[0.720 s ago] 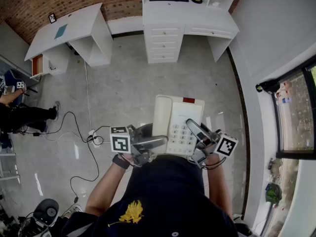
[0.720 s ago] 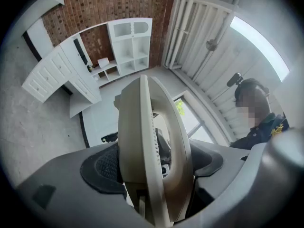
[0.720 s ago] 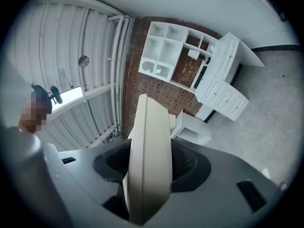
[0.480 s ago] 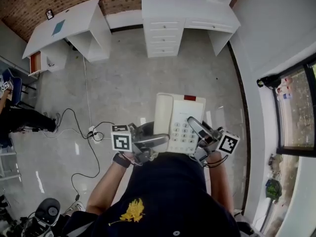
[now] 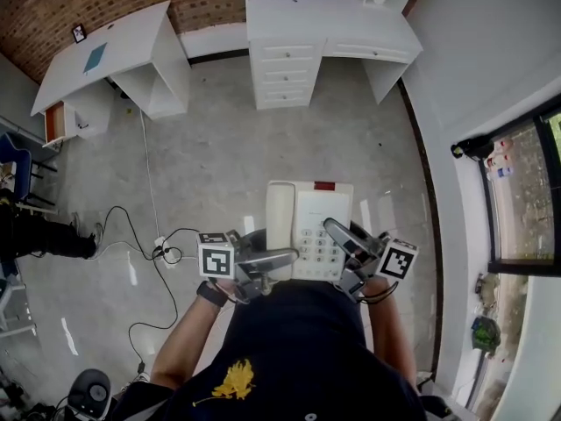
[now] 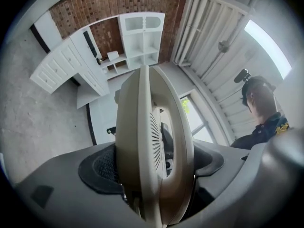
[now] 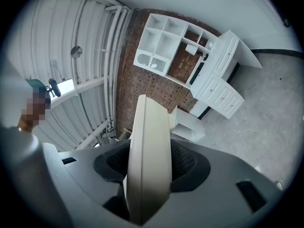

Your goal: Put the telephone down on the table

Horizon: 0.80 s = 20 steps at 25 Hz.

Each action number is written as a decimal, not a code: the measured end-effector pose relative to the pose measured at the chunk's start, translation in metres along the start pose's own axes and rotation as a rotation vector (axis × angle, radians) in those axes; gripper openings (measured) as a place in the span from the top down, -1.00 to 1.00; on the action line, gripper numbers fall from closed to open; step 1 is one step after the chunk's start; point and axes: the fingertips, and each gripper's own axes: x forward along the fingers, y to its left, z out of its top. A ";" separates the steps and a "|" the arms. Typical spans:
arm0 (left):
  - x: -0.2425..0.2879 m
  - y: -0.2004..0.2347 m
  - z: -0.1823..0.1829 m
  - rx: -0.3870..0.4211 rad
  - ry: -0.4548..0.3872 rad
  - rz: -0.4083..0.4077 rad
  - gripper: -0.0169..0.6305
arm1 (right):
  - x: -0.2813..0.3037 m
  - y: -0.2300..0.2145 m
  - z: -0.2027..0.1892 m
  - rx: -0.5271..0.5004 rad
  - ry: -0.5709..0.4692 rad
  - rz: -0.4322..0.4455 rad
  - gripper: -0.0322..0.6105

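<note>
Telephone clenched in left gripper jaws and right gripper jaws, desks beyond, cable on floor

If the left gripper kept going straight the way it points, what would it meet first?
The telephone, clamped between its jaws. Beyond that, probably the right gripper holding the phone's far side, then the window; depth is unclear.

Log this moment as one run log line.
left gripper: shut on telephone, handset side | right gripper: shut on telephone, keypad side | telephone: held above floor, not yet set down
</note>
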 end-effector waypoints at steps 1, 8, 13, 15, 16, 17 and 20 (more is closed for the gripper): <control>-0.001 0.000 0.002 -0.005 -0.001 -0.008 -0.34 | 0.002 0.001 0.000 0.009 -0.008 0.000 0.26; 0.014 0.005 0.014 -0.025 0.045 -0.022 -0.34 | -0.005 -0.003 0.016 0.043 -0.085 -0.022 0.26; 0.010 0.038 0.050 -0.042 0.062 -0.017 -0.34 | 0.030 -0.029 0.035 0.045 -0.091 -0.051 0.25; 0.022 0.049 0.065 -0.038 0.060 -0.007 -0.34 | 0.037 -0.042 0.054 0.043 -0.086 -0.050 0.25; 0.028 0.056 0.075 -0.035 0.059 -0.002 -0.34 | 0.041 -0.049 0.065 0.041 -0.083 -0.048 0.24; 0.035 0.063 0.085 -0.032 0.056 0.003 -0.34 | 0.045 -0.057 0.076 0.038 -0.078 -0.045 0.25; 0.059 0.088 0.117 -0.024 0.042 0.023 -0.34 | 0.060 -0.084 0.114 0.021 -0.056 -0.036 0.25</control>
